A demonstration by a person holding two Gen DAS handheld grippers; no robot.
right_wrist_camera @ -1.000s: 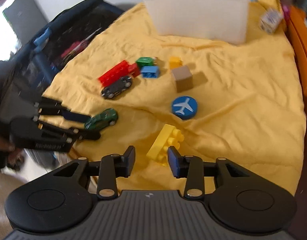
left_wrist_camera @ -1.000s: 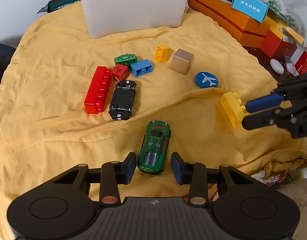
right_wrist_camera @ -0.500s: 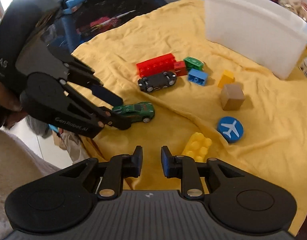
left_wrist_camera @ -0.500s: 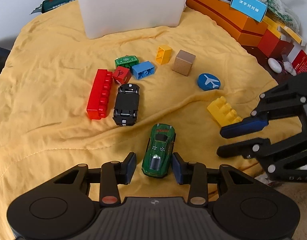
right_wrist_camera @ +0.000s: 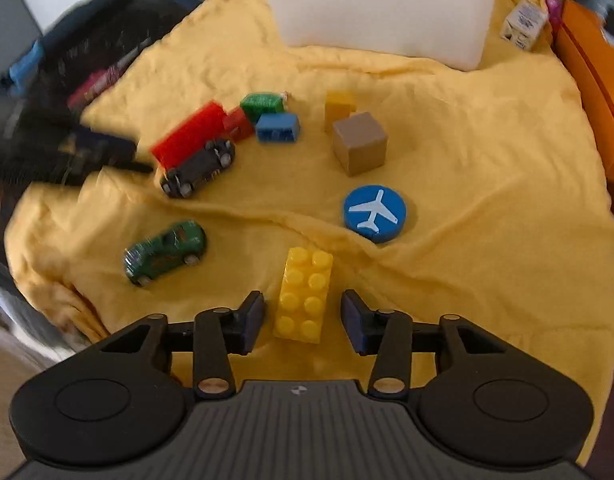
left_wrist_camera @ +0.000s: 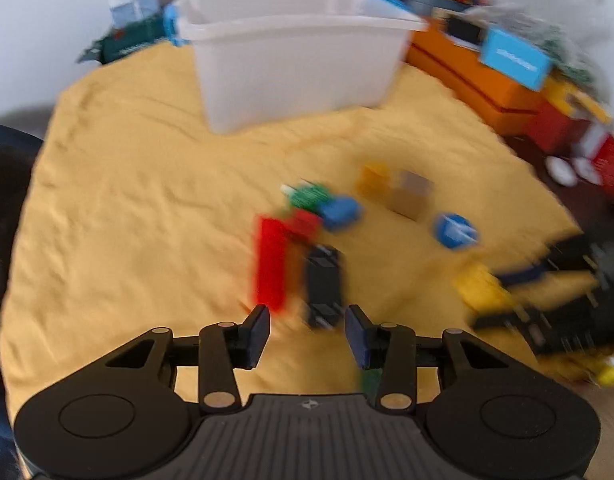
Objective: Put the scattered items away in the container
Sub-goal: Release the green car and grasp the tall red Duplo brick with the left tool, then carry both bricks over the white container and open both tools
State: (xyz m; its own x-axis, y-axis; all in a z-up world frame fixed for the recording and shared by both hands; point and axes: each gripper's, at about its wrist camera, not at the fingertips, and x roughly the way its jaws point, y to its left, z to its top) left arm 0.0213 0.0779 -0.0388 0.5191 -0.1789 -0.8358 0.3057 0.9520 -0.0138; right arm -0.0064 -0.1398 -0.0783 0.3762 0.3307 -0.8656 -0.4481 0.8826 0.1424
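A white plastic bin (right_wrist_camera: 383, 12) stands at the far side of a yellow cloth (right_wrist_camera: 487, 160). My right gripper (right_wrist_camera: 303, 316) has its jaws opening around a yellow studded brick (right_wrist_camera: 305, 292), with gaps on both sides of the brick. A green toy car (right_wrist_camera: 165, 252) lies free on the cloth to its left. In the blurred left wrist view my left gripper (left_wrist_camera: 307, 334) has its jaws opening with nothing between them, just short of a black toy car (left_wrist_camera: 323, 288) and a long red brick (left_wrist_camera: 271, 260). The bin (left_wrist_camera: 299, 60) is farther ahead.
A blue airplane disc (right_wrist_camera: 374, 213), a tan cube (right_wrist_camera: 360, 142), a small yellow block (right_wrist_camera: 339, 105), a blue brick (right_wrist_camera: 277, 127) and a green piece (right_wrist_camera: 262, 105) lie mid-cloth. Orange and red boxes (left_wrist_camera: 487, 80) line the right edge. A dark bag (right_wrist_camera: 99, 64) sits at the left.
My left gripper moved forward off the green car toward the black car and red brick. My right gripper narrowed, then widened, and now straddles the yellow brick.
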